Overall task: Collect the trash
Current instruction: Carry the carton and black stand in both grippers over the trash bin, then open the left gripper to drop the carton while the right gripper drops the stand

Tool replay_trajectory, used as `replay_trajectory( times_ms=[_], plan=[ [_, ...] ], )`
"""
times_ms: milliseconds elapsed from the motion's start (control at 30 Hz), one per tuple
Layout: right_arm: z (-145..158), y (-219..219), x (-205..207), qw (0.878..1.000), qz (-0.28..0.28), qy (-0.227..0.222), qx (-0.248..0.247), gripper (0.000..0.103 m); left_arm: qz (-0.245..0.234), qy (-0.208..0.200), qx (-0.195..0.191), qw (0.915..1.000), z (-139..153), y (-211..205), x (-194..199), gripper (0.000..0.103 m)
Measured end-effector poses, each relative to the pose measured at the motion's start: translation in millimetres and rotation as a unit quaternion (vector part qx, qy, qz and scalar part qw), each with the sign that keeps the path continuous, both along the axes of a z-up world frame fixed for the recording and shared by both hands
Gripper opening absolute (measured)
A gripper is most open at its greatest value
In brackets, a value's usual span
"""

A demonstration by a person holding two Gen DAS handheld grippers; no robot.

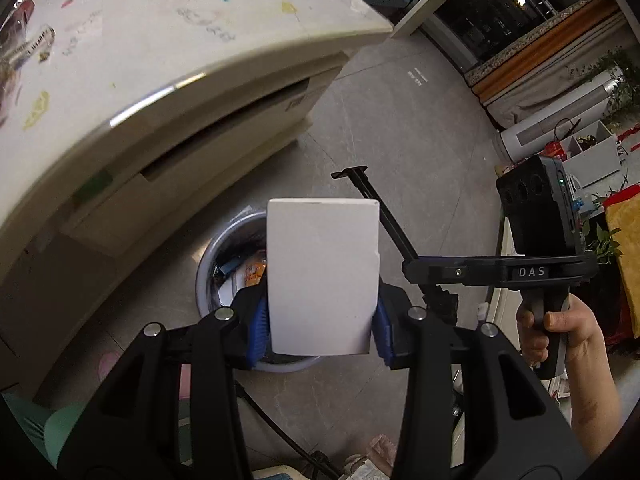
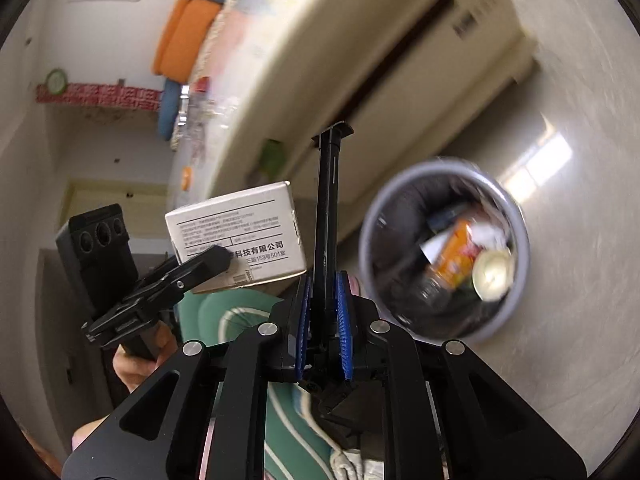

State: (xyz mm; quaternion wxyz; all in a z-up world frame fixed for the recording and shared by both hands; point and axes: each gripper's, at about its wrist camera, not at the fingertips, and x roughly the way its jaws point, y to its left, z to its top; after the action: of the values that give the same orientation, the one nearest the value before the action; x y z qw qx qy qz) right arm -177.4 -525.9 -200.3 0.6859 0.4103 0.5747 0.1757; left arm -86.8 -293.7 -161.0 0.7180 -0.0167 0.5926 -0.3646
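Note:
My left gripper (image 1: pixel 320 308) is shut on a white cardboard box (image 1: pixel 324 276), its blue pads pressing the box's two sides. Right beneath the box a grey trash bin (image 1: pixel 205 276) stands on the floor, mostly hidden by it. In the right wrist view the bin (image 2: pixel 370 216) lies to the right, holding an orange packet (image 2: pixel 454 256) and other rubbish. My right gripper (image 2: pixel 324 280) is shut on a thin black bar with a T-shaped end (image 2: pixel 326 200). That bar (image 1: pixel 376 208) points toward the box, and the box (image 2: pixel 236 232) shows printed text.
A cream table with a drawer front (image 1: pixel 180 128) and a doodled top rises just behind the bin. A black cable (image 1: pixel 272 420) and a green mat (image 2: pixel 224 320) lie on the grey floor near me. A hand (image 1: pixel 560 332) holds the right gripper's handle.

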Motion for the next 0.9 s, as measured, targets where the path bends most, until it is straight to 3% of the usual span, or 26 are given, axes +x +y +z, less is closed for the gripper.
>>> replay_trajectory(
  times_ms=[333, 600, 633, 667, 700, 733, 767, 900],
  plan=[
    [-93.1, 1.3, -16.3, 0.996, -0.012, 0.085, 0.020, 0.014, -0.010, 0.072, 0.055, 0.9958, -88.8, -15.5, -4.8, 0.039],
    [-135.4, 12.3, -3.7, 0.992, -0.021, 0.121, 0.030, 0.015, -0.013, 0.103, 0.079, 0.9914, -130.7, -14.6, -2.1, 0.040],
    [-138.8, 14.9, -0.3, 0.992, -0.019, 0.123, 0.031, 0.018, -0.010, 0.106, 0.081, 0.9910, -134.7, -13.9, -1.7, 0.043],
    [-142.9, 17.0, 2.7, 0.991, -0.017, 0.130, 0.030, 0.020, -0.009, 0.110, 0.082, 0.9905, -138.2, -14.3, -0.7, 0.059],
    [-146.3, 19.1, 5.6, 0.990, -0.013, 0.136, 0.027, 0.033, -0.005, 0.116, 0.089, 0.9893, -141.0, -12.6, 1.5, 0.080],
    [-148.6, 19.6, 7.7, 0.990, -0.011, 0.140, 0.021, 0.059, 0.000, 0.120, 0.092, 0.9885, -143.0, -11.3, 3.5, 0.083],
    [-149.1, 18.5, 9.4, 0.990, -0.016, 0.143, 0.009, 0.065, 0.005, 0.123, 0.091, 0.9883, -143.2, -9.3, 5.7, 0.083],
    [-146.7, 10.7, 10.9, 0.990, -0.029, 0.137, 0.014, 0.066, 0.020, 0.124, 0.084, 0.9886, -142.1, 0.7, 15.4, 0.083]
  ],
)
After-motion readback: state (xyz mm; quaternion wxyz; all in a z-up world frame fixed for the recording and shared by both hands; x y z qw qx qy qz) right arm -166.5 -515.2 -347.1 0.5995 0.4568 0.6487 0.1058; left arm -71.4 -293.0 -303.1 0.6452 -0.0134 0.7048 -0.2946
